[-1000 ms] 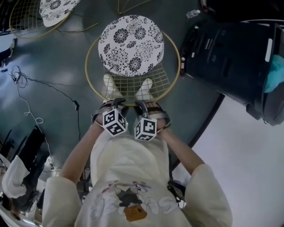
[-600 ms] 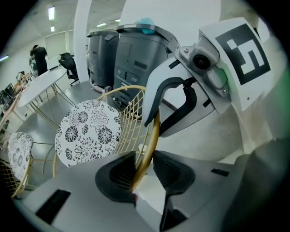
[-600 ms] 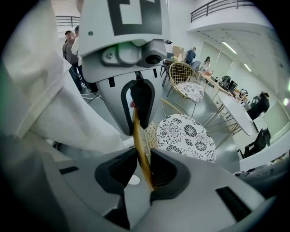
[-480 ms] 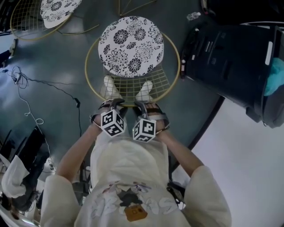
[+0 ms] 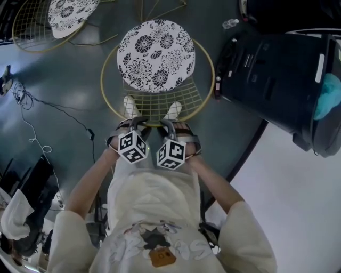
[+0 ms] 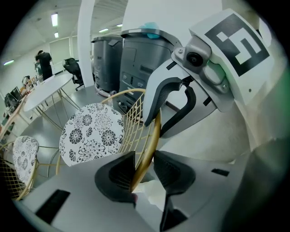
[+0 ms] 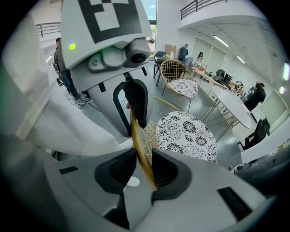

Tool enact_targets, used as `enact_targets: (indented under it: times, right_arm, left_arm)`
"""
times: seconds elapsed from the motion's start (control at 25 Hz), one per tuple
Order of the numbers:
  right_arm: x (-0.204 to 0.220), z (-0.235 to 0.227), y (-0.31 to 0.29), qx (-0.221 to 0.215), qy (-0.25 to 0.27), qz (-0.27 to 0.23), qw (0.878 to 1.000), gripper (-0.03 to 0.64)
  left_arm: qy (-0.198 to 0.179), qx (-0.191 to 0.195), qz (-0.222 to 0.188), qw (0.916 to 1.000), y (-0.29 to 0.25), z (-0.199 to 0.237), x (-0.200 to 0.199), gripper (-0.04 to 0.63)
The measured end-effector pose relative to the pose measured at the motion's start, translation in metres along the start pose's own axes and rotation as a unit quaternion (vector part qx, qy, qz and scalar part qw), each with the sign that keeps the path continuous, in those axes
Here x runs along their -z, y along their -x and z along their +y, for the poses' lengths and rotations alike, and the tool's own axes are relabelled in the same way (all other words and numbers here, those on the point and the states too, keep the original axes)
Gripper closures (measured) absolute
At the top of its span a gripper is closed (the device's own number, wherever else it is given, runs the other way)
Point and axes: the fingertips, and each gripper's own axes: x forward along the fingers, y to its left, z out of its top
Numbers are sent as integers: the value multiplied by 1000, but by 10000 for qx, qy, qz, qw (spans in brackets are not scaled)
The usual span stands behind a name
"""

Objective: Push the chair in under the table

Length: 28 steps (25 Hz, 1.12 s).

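The chair has a round black-and-white flowered seat [image 5: 156, 55] inside a gold wire frame, and its back rim [image 5: 154, 123] is just in front of the person. Both grippers point down at that rim, side by side. My left gripper [image 5: 137, 125] is shut on the gold rim [image 6: 147, 149], which runs between its dark pads [image 6: 115, 174]. My right gripper [image 5: 166, 126] has the rim [image 7: 140, 149] between its jaws too. Those jaws are opening: the rim lies against one pad [image 7: 165, 172], with a gap to the other. The white table [image 5: 298, 186] is at the right.
Two black bins [image 5: 277, 74] stand right of the chair, beside the table's edge. A second flowered chair [image 5: 66, 10] is at the top left. A cable [image 5: 32, 98] trails over the dark floor at the left. The person's white shoes [image 5: 129, 106] show under the wire back.
The head camera has shifted a little, so the chair and hands sit slightly higher in the picture. Both grippers stay at the same place on the rim.
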Motion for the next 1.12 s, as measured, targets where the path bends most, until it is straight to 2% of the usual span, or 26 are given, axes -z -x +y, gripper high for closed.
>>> enact_targets:
  times: [0.32, 0.56, 0.8, 1.0, 1.12]
  right_arm:
    - [-5, -14, -8, -38, -307, 27, 9995, 511]
    - [1, -14, -16, 137, -396, -108, 9991, 509]
    - [-24, -83, -14, 234, -293, -175, 9991, 509]
    - [-28, -112, -13, 446, -206, -296, 9984, 509]
    - [-31, -123, -15, 564, -201, -351, 9976, 509]
  left_arm:
    - [-46, -93, -61, 9999, -2, 19, -3, 465]
    - [-243, -196, -110, 9995, -11, 19, -1, 465]
    - [-169, -270, -232, 9992, 2, 83, -34, 465]
    - [-72, -160, -240, 9996, 3, 106, -50, 461]
    - [-93, -237, -292, 9993, 3, 118, -56, 460]
